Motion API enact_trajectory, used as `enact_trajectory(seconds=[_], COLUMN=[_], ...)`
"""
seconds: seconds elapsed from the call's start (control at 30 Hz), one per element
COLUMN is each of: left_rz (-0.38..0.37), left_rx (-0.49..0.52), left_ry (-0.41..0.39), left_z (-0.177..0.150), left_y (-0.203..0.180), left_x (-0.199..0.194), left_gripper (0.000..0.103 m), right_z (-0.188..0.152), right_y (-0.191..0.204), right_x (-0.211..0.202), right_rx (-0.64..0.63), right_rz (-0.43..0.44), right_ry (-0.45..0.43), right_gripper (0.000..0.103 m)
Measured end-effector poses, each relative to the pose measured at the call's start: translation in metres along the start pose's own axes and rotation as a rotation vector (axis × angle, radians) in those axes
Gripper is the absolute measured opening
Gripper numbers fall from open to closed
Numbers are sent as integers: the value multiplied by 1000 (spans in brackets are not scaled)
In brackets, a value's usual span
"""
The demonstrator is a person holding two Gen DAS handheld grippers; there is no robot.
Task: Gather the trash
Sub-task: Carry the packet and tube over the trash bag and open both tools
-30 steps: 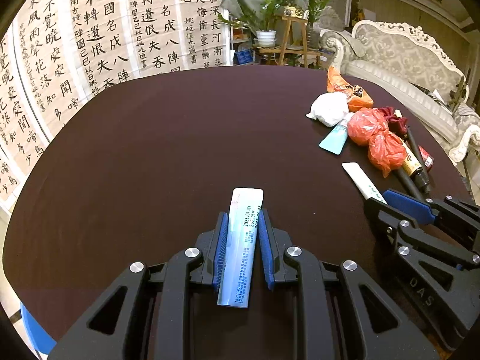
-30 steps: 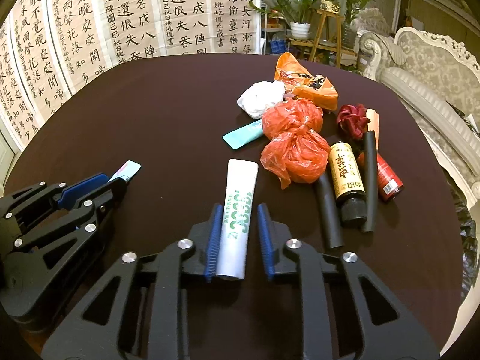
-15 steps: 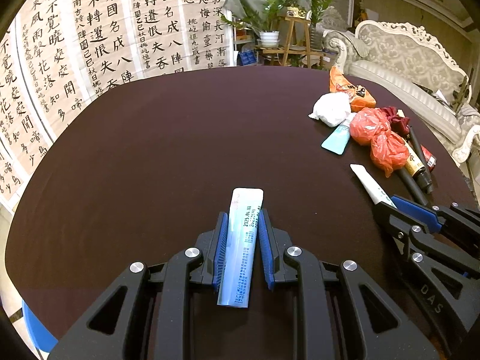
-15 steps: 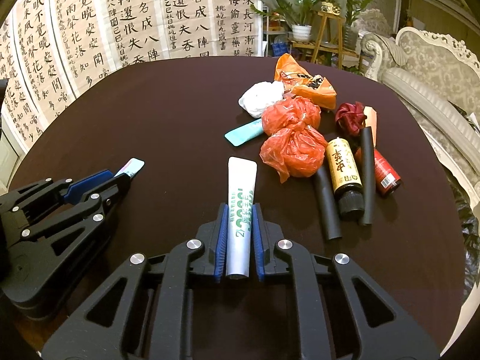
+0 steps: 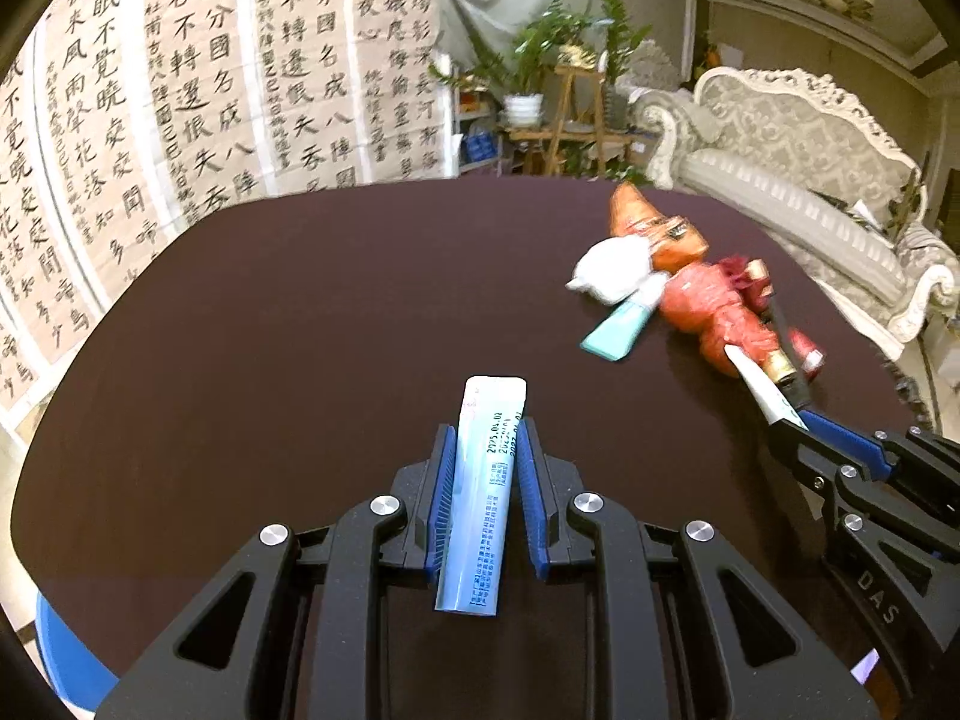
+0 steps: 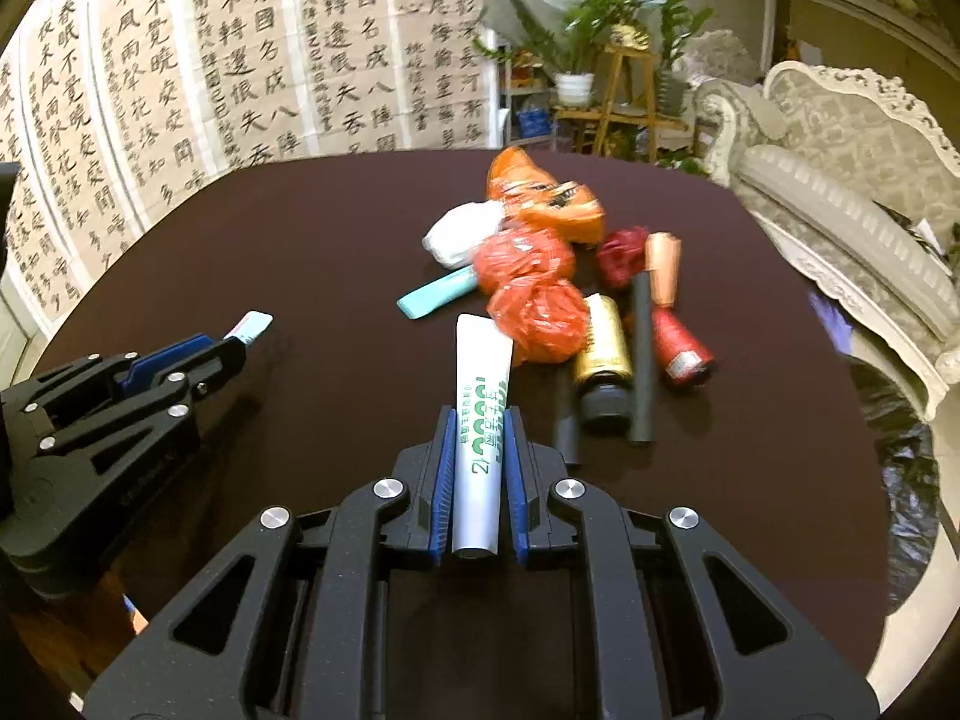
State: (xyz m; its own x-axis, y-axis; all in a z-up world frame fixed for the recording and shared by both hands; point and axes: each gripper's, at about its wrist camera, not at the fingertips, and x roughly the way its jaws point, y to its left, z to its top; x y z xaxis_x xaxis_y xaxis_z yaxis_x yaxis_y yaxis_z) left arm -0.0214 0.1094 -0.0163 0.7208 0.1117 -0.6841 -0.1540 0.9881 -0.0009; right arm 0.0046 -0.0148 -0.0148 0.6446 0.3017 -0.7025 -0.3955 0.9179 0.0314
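Left wrist view. Left claw (image 5: pixel 483 450) clamped on pale blue flattened tube with printed date (image 5: pixel 483 480), blue pads pressing both long sides, crimped end projecting forward over dark brown round-cornered table (image 5: pixel 270 330). Tube clear of table surface, as far as can be told. At right edge: right claw (image 5: pixel 786 420), closed on white tube with green lettering (image 5: pixel 759 384). Beyond it, trash cluster on far right part of table: crumpled white paper ball (image 5: pixel 612 267), teal flat tube (image 5: pixel 621 330) just beside it, orange snack wrapper (image 5: pixel 660 234) behind, red-orange knotted plastic bag (image 5: pixel 720 318) touching teal tube's far end. Remaining items in cluster too blurred to separate. Background: calligraphy sheets on wall (image 5: pixel 210 90), cream carved sofa (image 5: pixel 798 180), potted plants on wooden stand (image 5: pixel 540 72).

Right wrist view. Right claw (image 6: pixel 480 438) clamped on white tube (image 6: pixel 480 408), cap end toward camera, flat end pointing at cluster. Left claw (image 6: pixel 231 348) at left, pale blue tube tip (image 6: pixel 252 324) protruding. Cluster ahead: paper ball (image 6: pixel 459 234), orange wrapper (image 6: pixel 546 204), teal tube (image 6: pixel 435 294), red-orange bag (image 6: pixel 534 294), gold-labelled dark bottle (image 6: pixel 603 360), two black cylindrical tubes (image 6: pixel 642 360), small red bottle (image 6: pixel 681 345), dark red crumpled wrapper (image 6: pixel 621 255). All close together, many touching.
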Motion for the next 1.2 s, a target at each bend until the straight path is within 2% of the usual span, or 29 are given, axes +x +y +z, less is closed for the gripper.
enact_trajectory(seconds=[0.37,0.6,0.87,1.2], left_rz=[-125,-241,-355,-381], left_rx=[107,198,285,360], left_ry=[-32,-67,-80,-67], left_z=[17,30,45,51], left_y=[-78,-151,-232,-302], left_x=[-1,0,11,36], left_gripper=[22,22,22,22], right_z=[-5,-16,-28,-41], right_y=[-91,-164,-236,-291], right_x=[-26,-38,-44,-46], right_rx=[151,255,342,410], right_rz=[-153,-292,-401,-448], right_ry=[-49,-64,-71,-72], right_gripper=[16,16,16,16])
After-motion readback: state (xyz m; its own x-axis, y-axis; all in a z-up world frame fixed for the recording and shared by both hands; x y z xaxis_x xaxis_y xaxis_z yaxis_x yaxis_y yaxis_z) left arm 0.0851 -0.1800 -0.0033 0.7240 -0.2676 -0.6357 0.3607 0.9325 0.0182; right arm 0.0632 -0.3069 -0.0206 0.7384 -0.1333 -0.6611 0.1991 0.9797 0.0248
